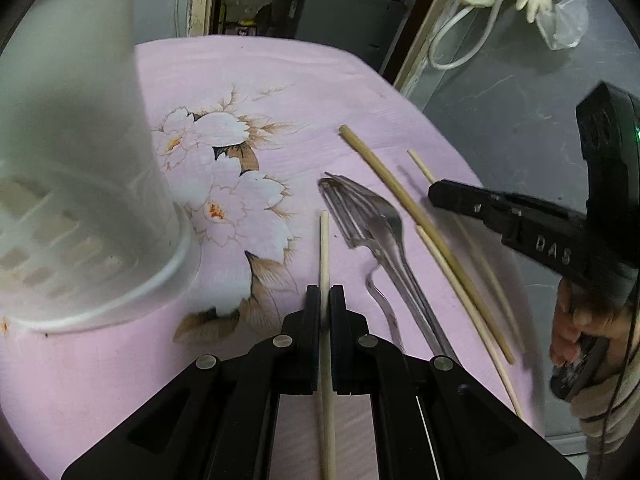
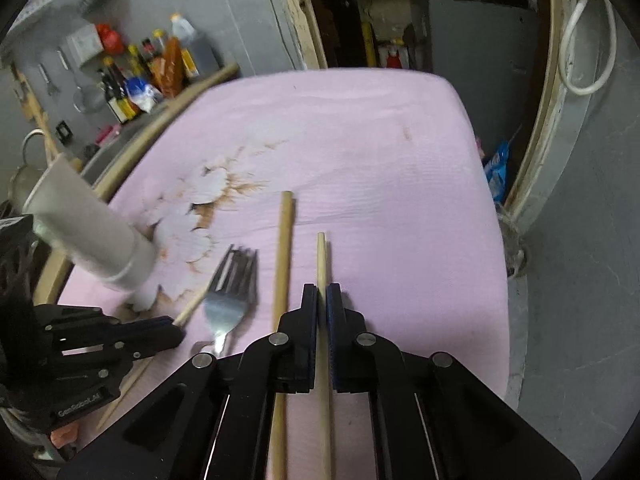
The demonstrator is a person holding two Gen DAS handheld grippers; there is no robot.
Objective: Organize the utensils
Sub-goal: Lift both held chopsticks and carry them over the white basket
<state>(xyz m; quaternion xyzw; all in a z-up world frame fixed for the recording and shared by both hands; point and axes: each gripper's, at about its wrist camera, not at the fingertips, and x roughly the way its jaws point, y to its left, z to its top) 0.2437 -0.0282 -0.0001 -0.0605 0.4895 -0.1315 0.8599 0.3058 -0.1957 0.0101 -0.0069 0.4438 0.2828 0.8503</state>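
Each hand-held gripper point(image 1: 325, 300) point(image 2: 322, 300) clamps one chopstick point(image 1: 324, 248) point(image 2: 321, 256)

Utensil holder point(image 1: 80, 184) blurred (rim cropped).

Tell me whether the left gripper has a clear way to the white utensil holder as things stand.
Probably yes. The left gripper, shut on a chopstick, has only bare pink cloth between it and the white holder just to its left. The forks lie on the other side.

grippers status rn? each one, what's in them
Left gripper: closed on a chopstick.
Right gripper: closed on another chopstick; in its own view a second thin stick seems to lie right behind it.
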